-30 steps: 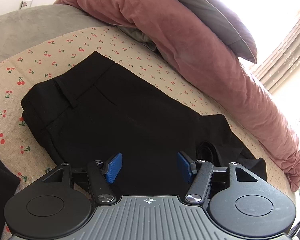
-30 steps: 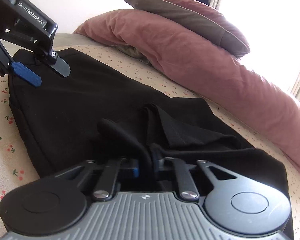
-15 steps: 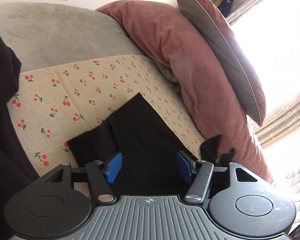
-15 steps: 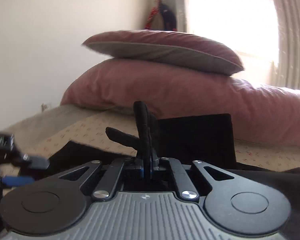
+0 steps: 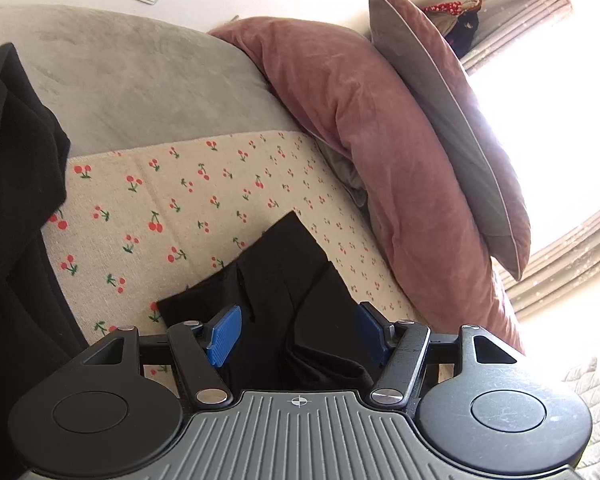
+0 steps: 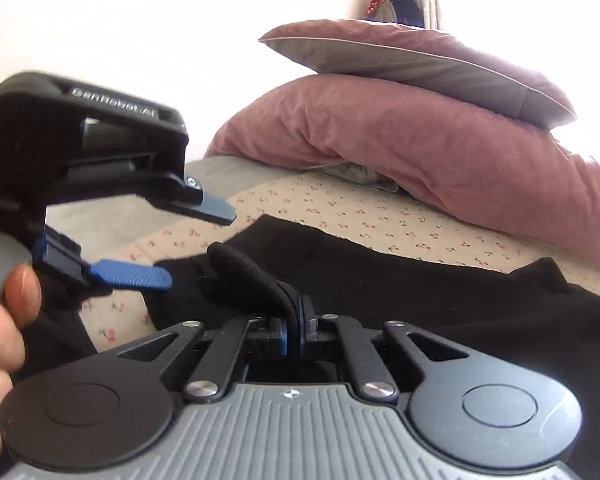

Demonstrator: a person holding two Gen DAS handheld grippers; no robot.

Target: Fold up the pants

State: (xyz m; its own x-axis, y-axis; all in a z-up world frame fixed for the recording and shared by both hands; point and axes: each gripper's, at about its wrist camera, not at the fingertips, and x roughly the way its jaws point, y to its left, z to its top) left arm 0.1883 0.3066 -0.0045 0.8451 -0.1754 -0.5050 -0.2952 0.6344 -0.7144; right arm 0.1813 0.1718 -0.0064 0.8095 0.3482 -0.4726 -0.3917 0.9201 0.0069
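Black pants [image 6: 400, 280] lie on the cherry-print sheet [image 6: 380, 216]. My right gripper [image 6: 296, 312] is shut on a raised fold of the pants, and a loop of cloth curls up to the left of its jaws. In the right wrist view my left gripper [image 6: 200, 247] hovers at the left, held by a hand [image 6: 0, 320], just above the pants' left end. It is open with nothing between its blue pads. In the left wrist view the left gripper [image 5: 299, 312] stands over a folded end of the pants [image 5: 284, 264], pads clear of the cloth.
A pink quilt [image 5: 360, 120] and a grey-and-pink cushion [image 5: 440, 100] are piled along the far side of the bed. A grey blanket [image 5: 120, 80] covers the head end. Dark cloth [image 5: 12, 200] fills the left edge of the left wrist view.
My right gripper has carried its pinched fold up and toward the left gripper. The left gripper has rolled and swung off the spread pants; only their folded end now shows under it.
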